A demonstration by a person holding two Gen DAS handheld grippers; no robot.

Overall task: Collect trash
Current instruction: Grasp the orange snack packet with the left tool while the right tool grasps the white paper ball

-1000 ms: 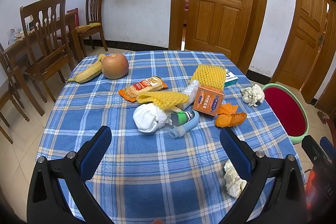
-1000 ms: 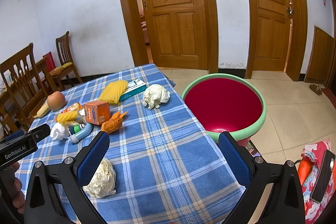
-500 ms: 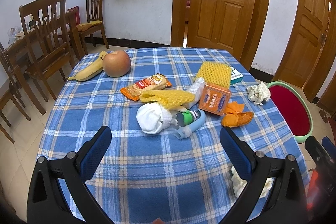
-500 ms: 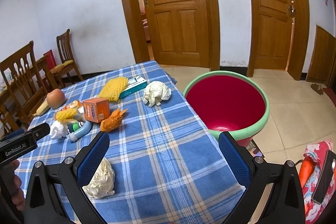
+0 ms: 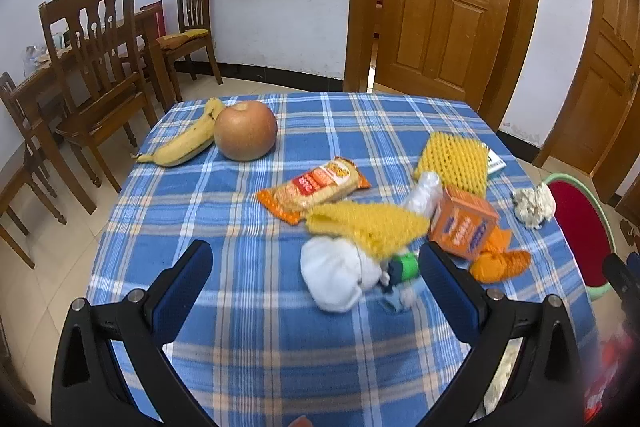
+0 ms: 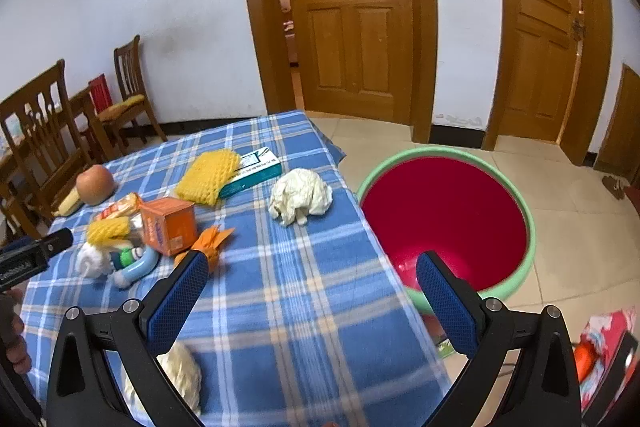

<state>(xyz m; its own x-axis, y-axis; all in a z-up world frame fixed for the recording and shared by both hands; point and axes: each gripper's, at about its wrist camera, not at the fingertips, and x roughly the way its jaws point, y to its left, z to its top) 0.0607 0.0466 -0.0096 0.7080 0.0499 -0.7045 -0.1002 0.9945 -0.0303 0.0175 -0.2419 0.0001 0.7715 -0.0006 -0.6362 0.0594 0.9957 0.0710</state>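
Trash lies on the blue plaid table (image 5: 248,327): an orange snack wrapper (image 5: 314,187), yellow foam nets (image 5: 364,225) (image 5: 454,163), an orange box (image 5: 464,221), orange peel (image 5: 500,263), a white wad (image 5: 338,277) and a crumpled tissue (image 6: 300,197). Another tissue (image 6: 182,373) lies at the near edge. A red bin with a green rim (image 6: 444,223) stands on the floor right of the table. My left gripper (image 5: 316,283) is open and empty, low over the table before the white wad. My right gripper (image 6: 312,289) is open and empty above the table's right edge.
A banana (image 5: 180,147) and an apple (image 5: 245,130) lie at the table's far left. A teal box (image 6: 252,171) lies under a foam net. Wooden chairs (image 5: 96,67) stand left. Doors (image 6: 352,15) stand behind. Red items (image 6: 600,347) lie on the floor.
Both grippers have moved forward and lower over the table. The trash pile now looks larger and closer in the left wrist view. Both stay open.
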